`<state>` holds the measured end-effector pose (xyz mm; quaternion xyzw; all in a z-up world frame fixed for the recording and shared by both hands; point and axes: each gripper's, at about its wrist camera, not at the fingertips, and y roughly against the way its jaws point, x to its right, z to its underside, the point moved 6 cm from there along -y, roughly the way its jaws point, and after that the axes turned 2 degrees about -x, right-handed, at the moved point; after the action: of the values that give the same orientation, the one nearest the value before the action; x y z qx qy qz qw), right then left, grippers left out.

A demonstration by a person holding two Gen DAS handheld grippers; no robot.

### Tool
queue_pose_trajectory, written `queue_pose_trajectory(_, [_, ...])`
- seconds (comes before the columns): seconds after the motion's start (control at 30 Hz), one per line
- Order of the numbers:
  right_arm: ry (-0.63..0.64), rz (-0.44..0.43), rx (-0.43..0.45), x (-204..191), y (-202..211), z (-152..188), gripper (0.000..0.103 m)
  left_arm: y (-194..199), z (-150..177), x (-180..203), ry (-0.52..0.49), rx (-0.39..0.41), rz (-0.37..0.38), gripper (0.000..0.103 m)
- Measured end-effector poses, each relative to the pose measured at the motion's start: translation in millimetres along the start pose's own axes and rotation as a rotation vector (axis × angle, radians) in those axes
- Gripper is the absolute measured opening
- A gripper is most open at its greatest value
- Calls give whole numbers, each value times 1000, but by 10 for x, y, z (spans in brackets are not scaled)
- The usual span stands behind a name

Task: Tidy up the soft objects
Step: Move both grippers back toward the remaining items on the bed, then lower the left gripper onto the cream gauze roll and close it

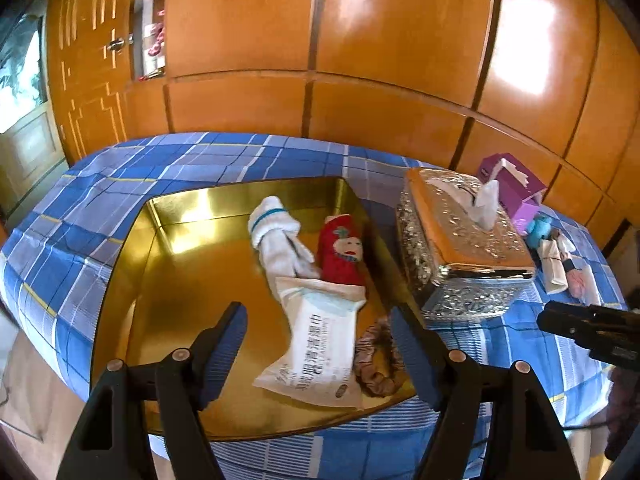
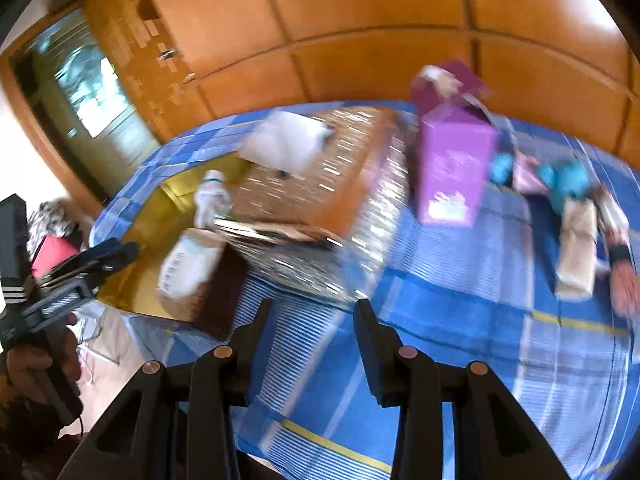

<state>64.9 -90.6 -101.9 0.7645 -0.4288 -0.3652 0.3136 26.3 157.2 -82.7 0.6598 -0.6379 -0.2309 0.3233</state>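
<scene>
A gold tray (image 1: 184,288) on the blue plaid cloth holds a white sock (image 1: 276,236), a red sock (image 1: 340,252), a wet-wipe pack (image 1: 316,344) and a brown scrunchie (image 1: 376,360). My left gripper (image 1: 320,332) is open and empty just above the wipe pack. My right gripper (image 2: 312,320) is open and empty over bare cloth in front of the ornate tissue box (image 2: 316,200). A small doll with blue hair and pale clothes (image 2: 576,220) lies on the cloth to the right. The right wrist view is blurred.
A silver and orange tissue box (image 1: 460,240) stands right of the tray. A purple tissue carton (image 1: 516,188) stands behind it. Wooden wardrobe panels (image 1: 360,40) rise behind the table. The table's near edge drops to the floor at left.
</scene>
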Motion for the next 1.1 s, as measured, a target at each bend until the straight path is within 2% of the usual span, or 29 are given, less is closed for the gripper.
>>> queue_pose_trajectory(0.13, [-73, 78, -36, 346, -22, 166, 40, 41, -13, 118, -33, 4, 31, 74])
queue_pose_trajectory(0.37, [-185, 272, -114, 1042, -13, 569, 40, 152, -62, 540, -153, 13, 143, 74])
queue_pose_trajectory(0.5, [-238, 357, -117, 1353, 115, 771, 40, 239, -88, 964, -262, 10, 249, 74])
queue_pose_trajectory(0.63, [-241, 406, -98, 1481, 245, 877, 40, 281, -84, 1477, -388, 3, 334, 74])
queue_pose_trajectory(0.83, [-213, 414, -63, 1507, 299, 928, 42, 141, -93, 2247, -517, -58, 415, 74])
queue_pose_trajectory(1.0, [-215, 392, -31, 1505, 299, 939, 48, -155, -130, 2797, -568, -109, 436, 73])
queue_pose_trajectory(1.1, [-214, 374, -15, 1492, 294, 944, 52, -357, -173, 3114, -559, -142, 458, 73])
